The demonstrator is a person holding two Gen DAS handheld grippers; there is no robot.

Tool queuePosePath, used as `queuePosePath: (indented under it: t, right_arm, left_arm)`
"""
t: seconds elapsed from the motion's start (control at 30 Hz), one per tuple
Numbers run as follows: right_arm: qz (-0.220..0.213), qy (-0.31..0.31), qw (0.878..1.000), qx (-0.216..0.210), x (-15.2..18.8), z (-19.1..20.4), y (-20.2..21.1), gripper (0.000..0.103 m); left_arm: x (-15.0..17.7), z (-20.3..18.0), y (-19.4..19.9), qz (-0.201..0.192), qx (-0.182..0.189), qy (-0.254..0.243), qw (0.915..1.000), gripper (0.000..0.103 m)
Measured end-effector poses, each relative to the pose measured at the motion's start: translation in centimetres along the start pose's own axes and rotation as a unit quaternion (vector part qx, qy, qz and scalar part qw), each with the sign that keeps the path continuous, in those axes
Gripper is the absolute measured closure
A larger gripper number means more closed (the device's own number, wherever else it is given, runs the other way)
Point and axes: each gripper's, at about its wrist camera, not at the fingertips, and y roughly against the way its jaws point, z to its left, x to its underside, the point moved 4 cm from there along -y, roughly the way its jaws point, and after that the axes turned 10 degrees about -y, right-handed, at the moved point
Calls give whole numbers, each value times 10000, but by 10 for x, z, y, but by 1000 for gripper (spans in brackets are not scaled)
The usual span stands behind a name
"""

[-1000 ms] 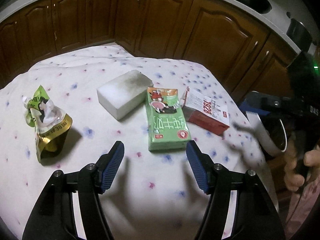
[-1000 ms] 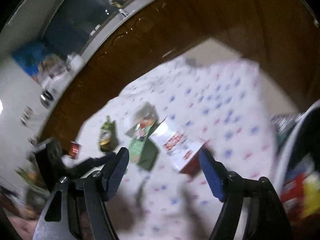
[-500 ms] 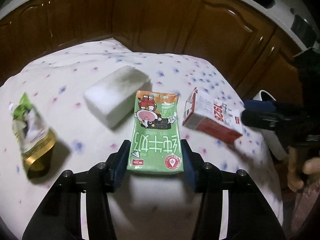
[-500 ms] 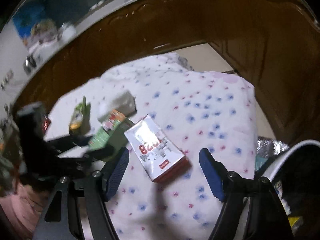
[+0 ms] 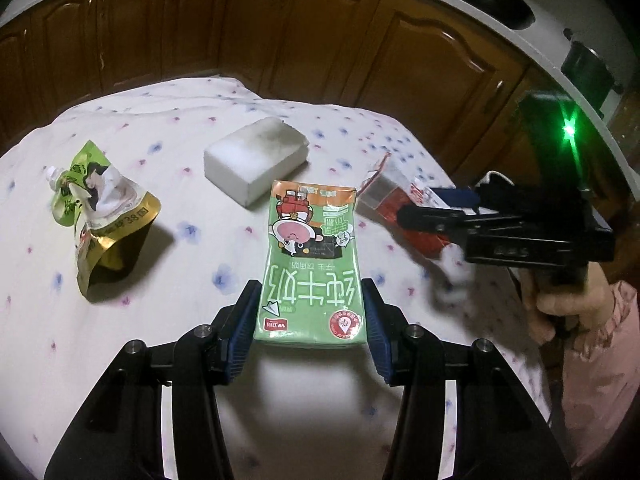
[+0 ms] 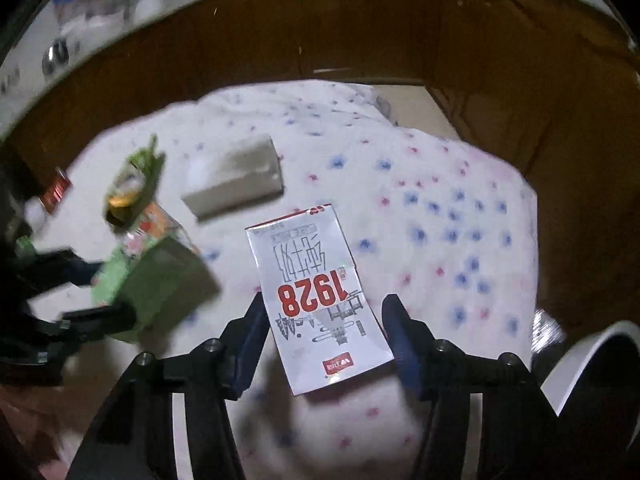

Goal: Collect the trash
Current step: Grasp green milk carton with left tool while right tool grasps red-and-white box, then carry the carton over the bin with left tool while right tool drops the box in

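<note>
So on the tabletop [image 5: 120, 360], with its white cloth dotted in blue and pink flowers, the far left is showing a crumpled green-and-gold spout pouch [image 5: 100, 216], lying on its side with the little white spout aiming up-left and the torn gold end gaping toward the camera. Next over, a white foam-looking block [image 5: 256, 160] is sitting at a diagonal.

Then the green milk carton [image 5: 312, 264]: lying flat, long axis running straight away from the left gripper [image 5: 310, 328], print upside down to the camera, cartoon cow near the far end, orange strip at the top. The blue fingers [image 5: 240, 332] are pinching its near end, one on each side.

Right of that, the red-and-white carton [image 6: 316, 296] is lying flat too, big red "1928" on a white face, long axis tilting slightly up-left in the right wrist view. The right gripper [image 6: 324, 344] is closing around its near end; the left finger looks to be touching, the right one is sitting just beside it. A hand [image 5: 560, 300] in a pink sleeve is holding that gripper.
</note>
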Motion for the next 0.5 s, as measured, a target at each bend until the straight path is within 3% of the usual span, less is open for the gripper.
queuePosePath:
  t: [0.13, 0.27, 0.33, 0.5]
  right_arm:
    - [-335, -846, 9940, -606, 18, -18, 35, 47]
    - [-777, -1612, 9787, -1002, 44, -45, 82, 48]
    - [-945, -1884, 9723, -1015, 54, -59, 98, 52]
    - [-1346, -2557, 9556, -574, 86, -112, 144, 55]
  left_arm:
    - [-6, -19, 5, -109, 179, -158, 9997, 55]
    - [-17, -53, 4, -169, 451, -448, 9978, 55]
    - [-23, -67, 2, -185, 553, -559, 9967, 55]
    - [-47, -124, -5, -224, 963, -958, 9905, 55]
